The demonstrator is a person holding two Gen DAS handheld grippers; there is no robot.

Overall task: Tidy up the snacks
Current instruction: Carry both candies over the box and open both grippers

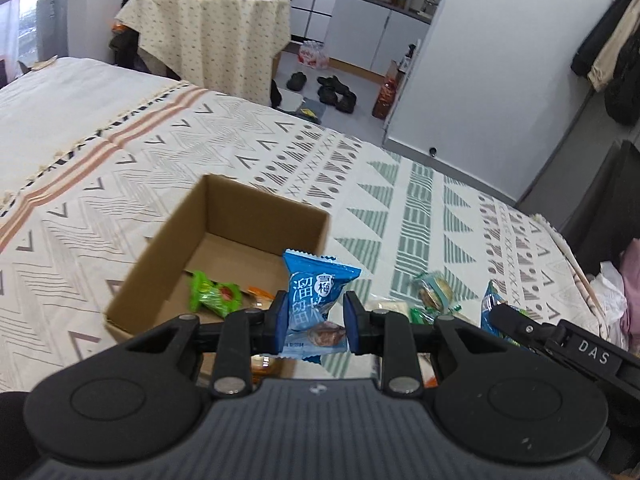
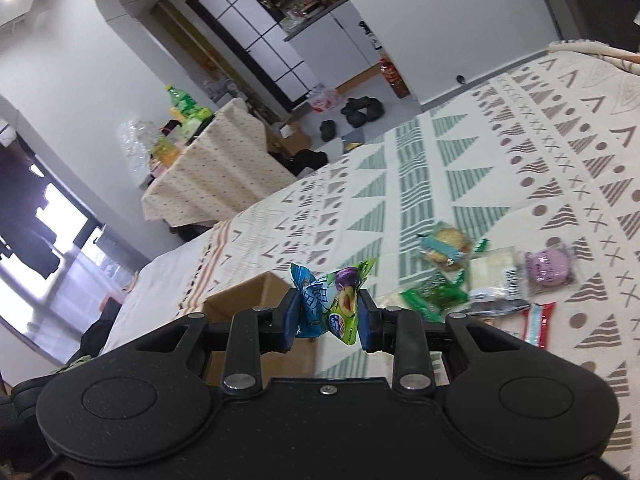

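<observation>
Your left gripper (image 1: 312, 322) clamps a blue plum-candy packet (image 1: 316, 300) at the cardboard box's (image 1: 168, 256) 4 o'clock corner, while your right gripper (image 2: 330, 318) pinches a green-and-blue snack packet (image 2: 334, 304) above the patterned bedspread (image 2: 520, 152).

- The bed (image 1: 120, 128) wears a patterned cover.
- An open cardboard box (image 1: 168, 248) sits on it.
- Loose snack packets (image 2: 444, 248) lie just beside the box, among them a purple cake (image 2: 548, 268).
</observation>
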